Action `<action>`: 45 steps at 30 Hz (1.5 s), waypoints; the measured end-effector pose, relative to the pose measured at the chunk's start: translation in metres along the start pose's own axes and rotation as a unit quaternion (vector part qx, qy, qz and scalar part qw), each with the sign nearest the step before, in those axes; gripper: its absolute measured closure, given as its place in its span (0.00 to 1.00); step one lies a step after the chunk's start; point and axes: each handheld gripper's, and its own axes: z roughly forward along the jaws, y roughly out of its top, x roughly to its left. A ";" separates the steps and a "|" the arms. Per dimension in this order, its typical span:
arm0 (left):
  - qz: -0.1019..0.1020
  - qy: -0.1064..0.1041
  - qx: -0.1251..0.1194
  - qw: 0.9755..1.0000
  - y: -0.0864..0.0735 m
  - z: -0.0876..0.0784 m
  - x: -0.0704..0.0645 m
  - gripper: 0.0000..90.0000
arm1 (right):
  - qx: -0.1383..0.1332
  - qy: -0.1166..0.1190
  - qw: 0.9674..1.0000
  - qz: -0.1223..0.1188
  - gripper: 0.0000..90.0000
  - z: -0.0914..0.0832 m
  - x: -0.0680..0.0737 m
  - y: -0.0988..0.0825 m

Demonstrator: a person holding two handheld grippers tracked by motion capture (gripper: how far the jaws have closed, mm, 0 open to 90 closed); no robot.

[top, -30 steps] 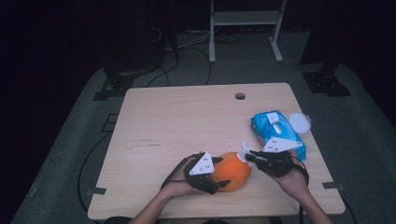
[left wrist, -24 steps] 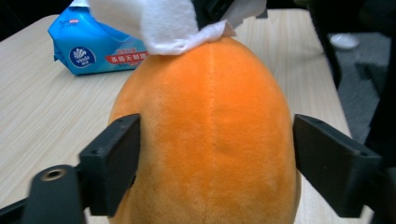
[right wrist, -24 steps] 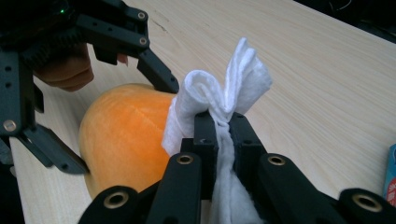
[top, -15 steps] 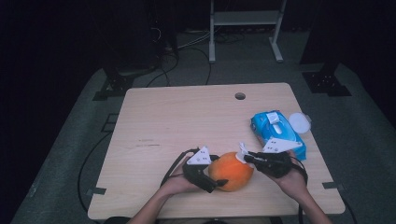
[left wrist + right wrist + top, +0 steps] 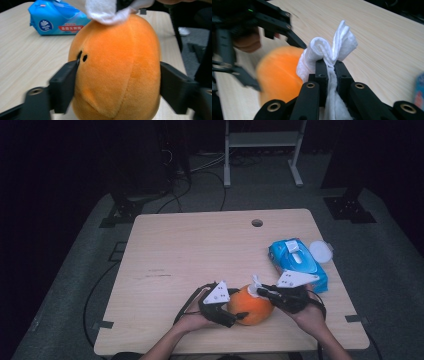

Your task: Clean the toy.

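An orange plush toy (image 5: 251, 305) stands on the wooden table (image 5: 200, 250) near its front edge. My left gripper (image 5: 236, 313) holds it from the left. In the left gripper view its two black jaws press on the toy's (image 5: 117, 67) sides, having just been closing on it. My right gripper (image 5: 260, 291) comes in from the right, shut on a bunched white wipe (image 5: 255, 284). The wipe (image 5: 110, 11) rests on the top of the toy. In the right gripper view the wipe (image 5: 329, 50) sticks out above the closed jaws, with the toy (image 5: 278, 72) blurred behind.
A blue pack of wipes (image 5: 296, 262) lies at the table's right side, just behind my right hand. A round white lid (image 5: 320, 251) sits beside it near the right edge. A small cable hole (image 5: 257, 223) is at the back of the table.
Both hands stay in place. The wipe has shifted slightly to the left over the top of the toy.
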 end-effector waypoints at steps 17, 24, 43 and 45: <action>-0.036 0.007 -0.010 0.999 -0.001 0.007 0.001 0.28 | -0.008 0.031 0.999 -0.041 0.92 0.009 0.031 0.012; -0.040 -0.008 -0.013 0.999 -0.002 0.014 0.003 0.08 | -0.006 -0.002 1.000 0.008 0.91 -0.003 -0.003 -0.005; -0.081 0.034 -0.057 0.995 0.002 -0.001 0.007 0.35 | -0.022 -0.012 1.000 0.002 0.91 -0.006 0.004 0.006; -0.087 0.031 -0.070 0.993 0.007 -0.005 0.006 0.35 | -0.032 -0.015 0.999 0.014 0.91 -0.013 0.002 0.006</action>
